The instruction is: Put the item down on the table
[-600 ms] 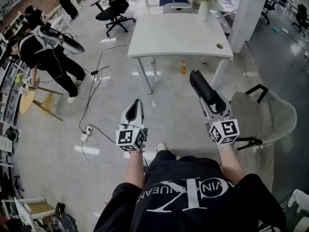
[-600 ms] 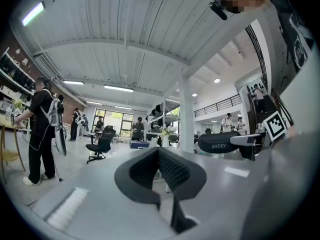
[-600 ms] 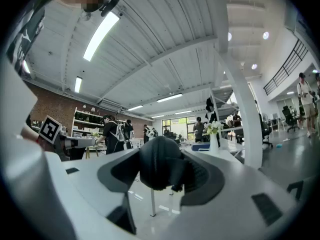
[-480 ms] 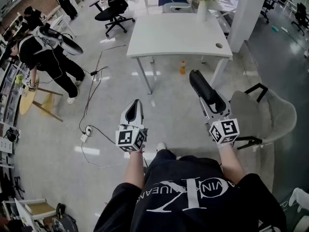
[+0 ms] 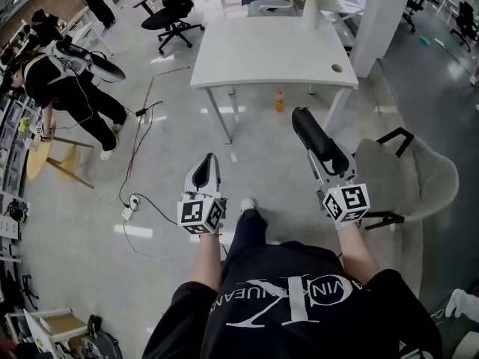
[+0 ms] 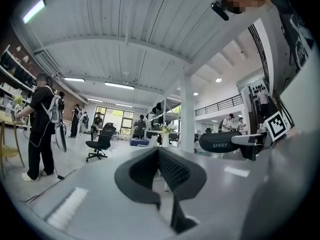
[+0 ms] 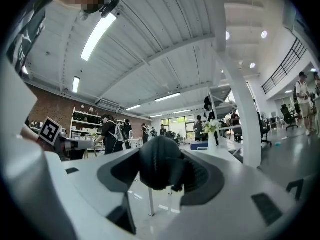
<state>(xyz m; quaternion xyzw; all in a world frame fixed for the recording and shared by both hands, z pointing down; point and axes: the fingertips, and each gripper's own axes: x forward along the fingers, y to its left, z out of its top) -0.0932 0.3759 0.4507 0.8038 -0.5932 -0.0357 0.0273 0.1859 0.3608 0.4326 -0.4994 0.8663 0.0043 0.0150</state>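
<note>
My right gripper [image 5: 323,158] is shut on a long black case [image 5: 307,128], which sticks out ahead of it at a level angle. In the right gripper view the case's rounded end [image 7: 157,159] fills the space between the jaws. From the left gripper view the same case [image 6: 220,141] shows at the right, with white print on its side. My left gripper [image 5: 205,172] holds nothing and its pads meet at the tips [image 6: 159,156]. The white table [image 5: 269,51] stands ahead, past a stretch of floor.
A white vase of flowers [image 5: 310,6] stands at the table's far edge and an orange bottle [image 5: 280,101] sits on the floor under it. A grey chair [image 5: 408,174] is close on the right, beside a white pillar [image 5: 382,13]. A person [image 5: 67,88] and floor cables [image 5: 138,148] are at the left.
The table has come a little nearer in the head view and a foot has stepped forward below the grippers. Both grippers keep their pose, and the case stays in the right one.
</note>
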